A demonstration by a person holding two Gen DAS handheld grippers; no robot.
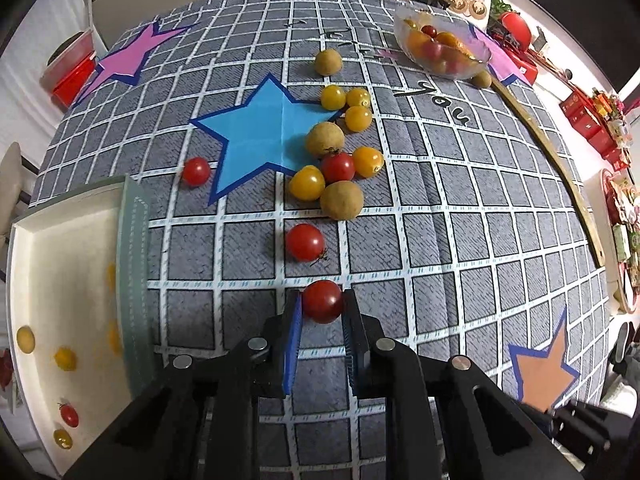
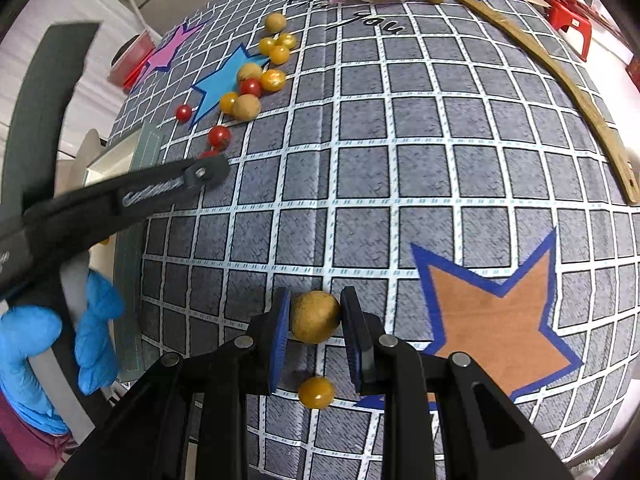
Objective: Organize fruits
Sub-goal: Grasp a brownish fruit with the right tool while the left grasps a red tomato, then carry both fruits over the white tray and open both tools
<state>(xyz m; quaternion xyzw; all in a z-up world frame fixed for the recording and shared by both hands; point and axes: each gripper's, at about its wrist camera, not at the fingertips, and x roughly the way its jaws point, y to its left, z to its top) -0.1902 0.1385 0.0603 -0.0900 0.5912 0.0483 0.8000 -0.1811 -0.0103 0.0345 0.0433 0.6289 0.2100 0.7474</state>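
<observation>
My left gripper (image 1: 322, 306) is shut on a red cherry tomato (image 1: 323, 301), held just above the checked cloth. Beyond it lie another red tomato (image 1: 305, 242) and a cluster of yellow tomatoes and brown longans (image 1: 334, 160) beside the blue star. My right gripper (image 2: 314, 314) is shut on a brown longan (image 2: 315, 316). A yellow tomato (image 2: 316, 392) lies on the cloth below it. The white tray (image 1: 60, 248) at the left holds several small tomatoes. In the right wrist view the left gripper's body (image 2: 120, 196) reaches toward the tray.
A glass bowl (image 1: 442, 46) of mixed fruit stands at the far right, a longan (image 1: 482, 79) beside it. A wooden strip (image 1: 556, 164) runs along the table's right edge. A single red tomato (image 1: 196, 171) lies left of the blue star. Red boxes sit off the table.
</observation>
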